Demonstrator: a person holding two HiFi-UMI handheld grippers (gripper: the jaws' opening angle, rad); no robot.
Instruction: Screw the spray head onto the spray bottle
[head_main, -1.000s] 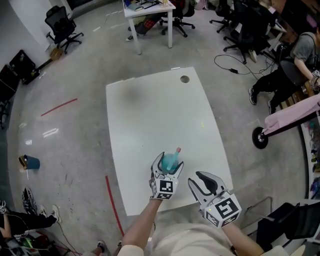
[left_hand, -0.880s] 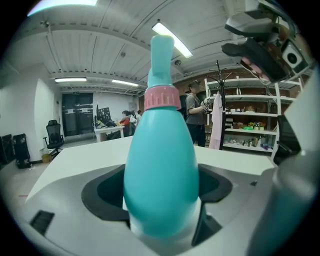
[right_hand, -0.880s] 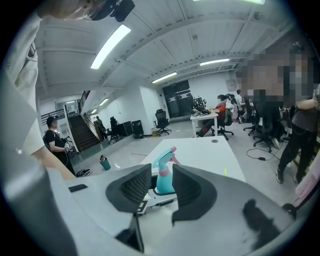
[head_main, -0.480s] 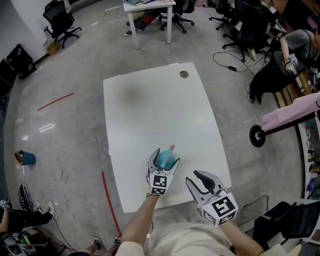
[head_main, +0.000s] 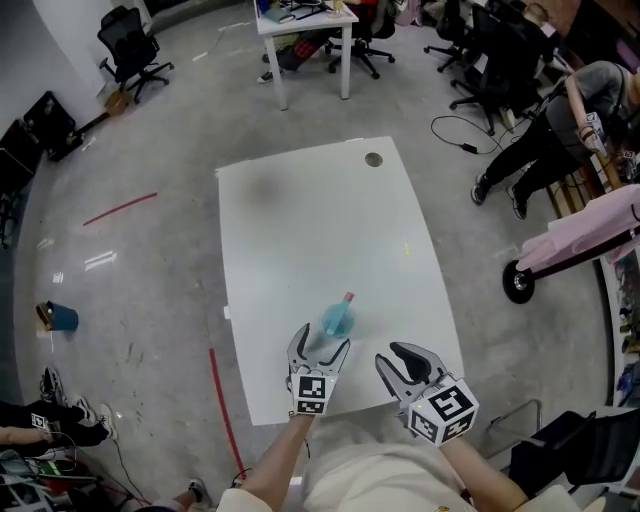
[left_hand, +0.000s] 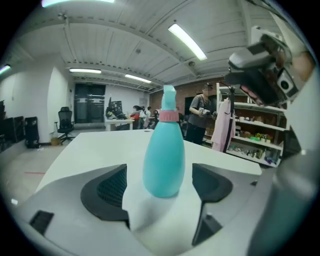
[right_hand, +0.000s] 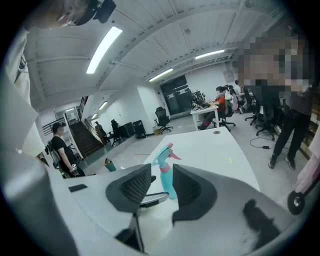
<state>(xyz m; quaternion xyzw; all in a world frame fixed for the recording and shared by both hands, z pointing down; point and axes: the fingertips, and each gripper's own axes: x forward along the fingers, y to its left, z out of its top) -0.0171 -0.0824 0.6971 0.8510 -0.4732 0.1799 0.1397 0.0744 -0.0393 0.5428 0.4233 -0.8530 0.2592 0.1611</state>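
Note:
A teal spray bottle with a pink collar and a teal spray head stands upright on the white table, free of both grippers. My left gripper is open just on my side of it. In the left gripper view the bottle stands a little beyond the spread fingers, with nothing touching it. My right gripper hovers near the table's front right, its jaws apart and empty. In the right gripper view the bottle shows through the gap beyond the gripper.
The table has a cable hole at its far edge, and its front edge lies right under my grippers. On the floor are red tape lines and a blue cup. A desk, office chairs and a person stand farther off.
The left gripper, which stood around the bottle, has drawn back toward me and left the bottle standing alone. The right gripper has stayed where it was.

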